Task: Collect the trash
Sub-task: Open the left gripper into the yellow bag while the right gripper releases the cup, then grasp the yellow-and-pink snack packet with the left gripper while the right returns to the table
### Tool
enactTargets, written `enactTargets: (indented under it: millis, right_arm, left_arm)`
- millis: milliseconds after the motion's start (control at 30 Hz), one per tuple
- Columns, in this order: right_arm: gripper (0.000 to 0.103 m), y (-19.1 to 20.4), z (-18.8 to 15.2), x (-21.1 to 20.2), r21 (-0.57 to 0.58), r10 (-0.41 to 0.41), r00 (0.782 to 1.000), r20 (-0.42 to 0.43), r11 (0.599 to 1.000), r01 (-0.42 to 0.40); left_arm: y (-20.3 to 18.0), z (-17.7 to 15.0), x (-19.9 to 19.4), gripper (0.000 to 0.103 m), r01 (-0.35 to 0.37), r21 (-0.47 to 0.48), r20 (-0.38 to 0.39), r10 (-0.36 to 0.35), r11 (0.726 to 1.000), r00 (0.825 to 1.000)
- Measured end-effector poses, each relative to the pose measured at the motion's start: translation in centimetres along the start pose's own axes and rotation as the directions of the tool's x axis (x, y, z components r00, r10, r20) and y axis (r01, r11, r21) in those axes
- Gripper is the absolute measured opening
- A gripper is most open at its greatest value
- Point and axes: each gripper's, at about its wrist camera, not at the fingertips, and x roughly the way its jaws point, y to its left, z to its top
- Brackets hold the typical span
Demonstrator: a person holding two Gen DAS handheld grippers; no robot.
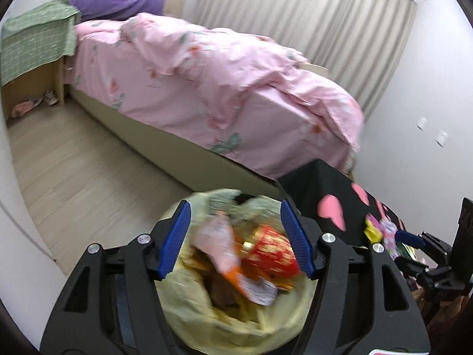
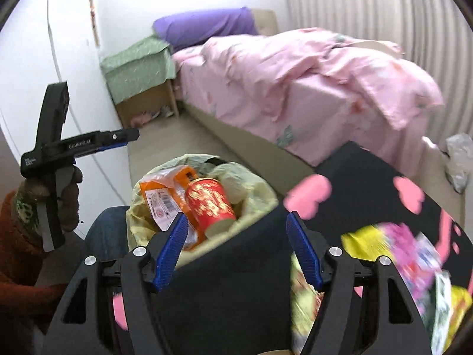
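Your left gripper (image 1: 236, 233) hangs directly above the trash bag (image 1: 189, 313), jaws spread wide with nothing between the ribbed blue pads (image 1: 174, 242). Your right gripper (image 2: 236, 245) is likewise spread and empty, held over the black cloth with pink hearts (image 2: 369, 171), the bag (image 2: 260, 195) lying just ahead and to its left.

The bag is thin, pale yellow, crinkled plastic with its mouth open. Inside lie a red cylindrical cup with gold print (image 2: 211, 204), an orange wrapper with a white label (image 2: 162, 198) beside it, and further blurred scraps beneath.

On the black cloth to the right sit glossy yellow and pink wrappers (image 2: 399, 245), blurred. Behind stands a bed under a rumpled pink floral quilt (image 1: 221, 68), with a purple pillow (image 1: 118, 0) at its head.
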Motion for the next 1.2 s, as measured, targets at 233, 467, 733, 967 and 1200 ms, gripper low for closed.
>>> enactTargets:
  millis: [233, 467, 733, 967, 1200]
  right_arm:
    - [0.066, -2.9, -6.1, -7.5, 0.065, -0.182, 0.983, 0.032, 0.981, 0.18]
    - [0.066, -6.6, -13.1, -12.4, 0.225, -0.336, 0.942, 0.003, 0.918, 0.327]
    - [0.066, -9.8, -17.6, -15.2, 0.378, -0.5, 0.865, 0.026, 0.806, 0.455]
    - [0.066, -11.6, -19.6, -15.7, 0.463, -0.487, 0.874, 0.003, 0.775, 0.43]
    - [0.066, -12.3, -21.3, -16.2, 0.499, -0.487, 0.873, -0.017, 0.753, 0.429]
  left_arm:
    - [-8.3, -3.0, 1.3, 0.06, 0.151, 0.137, -0.099, -0.138, 0.979, 0.985]
    - [-17.1, -7.0, 3.7, 0.06, 0.3, 0.282, -0.257, -0.229, 0.912, 0.939]
    - [-22.4, -9.6, 6.8, 0.06, 0.361, 0.295, -0.375, -0.24, 0.885, 0.895]
    - [-26.8, -6.7, 10.7, 0.06, 0.4, 0.419, -0.335, -0.271, 0.815, 0.902]
    - [-30.1, -6.0, 18.8, 0.06, 0.373, 0.541, -0.422, -0.141, 0.754, 0.896]
